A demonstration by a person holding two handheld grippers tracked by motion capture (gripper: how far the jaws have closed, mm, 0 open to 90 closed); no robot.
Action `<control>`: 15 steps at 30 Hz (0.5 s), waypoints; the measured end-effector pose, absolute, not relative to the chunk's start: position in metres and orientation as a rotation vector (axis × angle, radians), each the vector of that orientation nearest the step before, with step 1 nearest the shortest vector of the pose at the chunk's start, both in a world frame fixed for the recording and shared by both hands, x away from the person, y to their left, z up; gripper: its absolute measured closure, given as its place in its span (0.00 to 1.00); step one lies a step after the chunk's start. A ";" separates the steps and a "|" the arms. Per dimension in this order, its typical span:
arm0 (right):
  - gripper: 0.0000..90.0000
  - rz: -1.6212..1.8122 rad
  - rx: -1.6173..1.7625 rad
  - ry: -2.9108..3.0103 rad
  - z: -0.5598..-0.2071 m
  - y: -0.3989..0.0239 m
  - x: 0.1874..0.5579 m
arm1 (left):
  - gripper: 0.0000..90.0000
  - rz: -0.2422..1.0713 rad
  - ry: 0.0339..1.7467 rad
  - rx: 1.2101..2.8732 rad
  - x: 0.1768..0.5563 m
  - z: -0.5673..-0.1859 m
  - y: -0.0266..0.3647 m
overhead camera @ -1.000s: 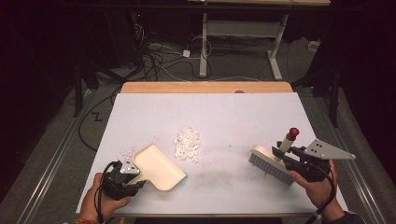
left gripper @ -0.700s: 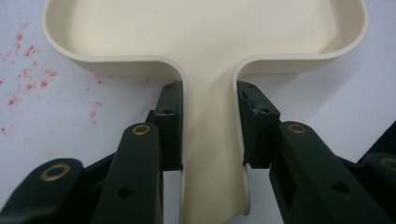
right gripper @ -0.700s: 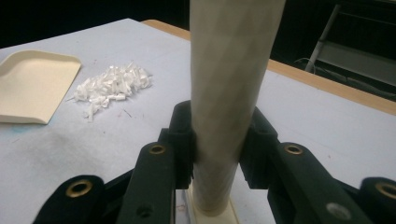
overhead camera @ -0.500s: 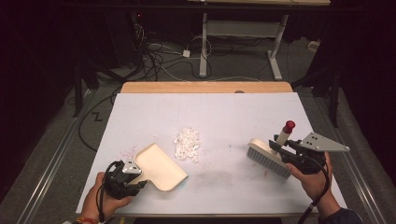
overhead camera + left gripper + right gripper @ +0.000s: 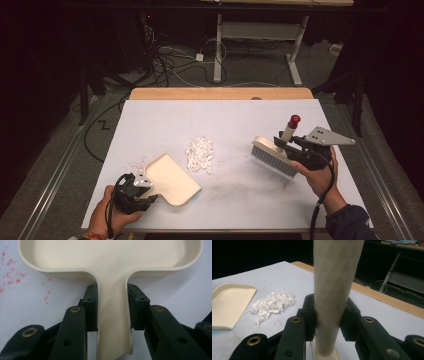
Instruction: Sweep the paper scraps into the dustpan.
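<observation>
Lower left of frame: left hand-held gripper (image 5: 146,192) clamped on handle of cream dustpan (image 5: 172,179), flat on desk (image 5: 235,120). Centre: pile of white paper scraps (image 5: 200,154) just beside dustpan mouth. Right: right hand-held gripper (image 5: 282,145) clasping red-tipped brush (image 5: 274,156), bristles down.

Lab: floor cables (image 5: 165,60), bare desk frame (image 5: 260,35).

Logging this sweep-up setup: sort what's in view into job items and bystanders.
In the job:
- dustpan, held by the left claw
- brush, held by the right claw
- white scrap pile

Just lying about:
- red specks on the table sheet
- cables on the floor
- far desk frame
</observation>
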State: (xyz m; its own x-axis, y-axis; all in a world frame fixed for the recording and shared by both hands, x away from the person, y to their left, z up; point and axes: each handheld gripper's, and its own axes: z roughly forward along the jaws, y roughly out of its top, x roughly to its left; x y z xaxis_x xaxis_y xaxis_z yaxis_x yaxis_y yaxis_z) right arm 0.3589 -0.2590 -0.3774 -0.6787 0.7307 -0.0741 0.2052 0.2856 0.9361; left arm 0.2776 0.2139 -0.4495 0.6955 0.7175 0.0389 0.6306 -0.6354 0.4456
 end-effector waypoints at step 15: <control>0.79 1.391 0.671 2.137 -0.365 -0.173 0.428 | 0.70 0.283 1.055 2.524 0.279 -0.454 0.211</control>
State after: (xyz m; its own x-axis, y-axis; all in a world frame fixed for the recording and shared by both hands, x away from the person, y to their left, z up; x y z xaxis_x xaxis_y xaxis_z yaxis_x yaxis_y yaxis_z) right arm 0.4275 -0.1725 -0.3646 -0.7536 0.6422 -0.1401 0.1317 0.3564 0.9250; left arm 0.2793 0.2112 -0.4543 0.6965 0.7167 0.0356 0.6382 -0.6413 0.4260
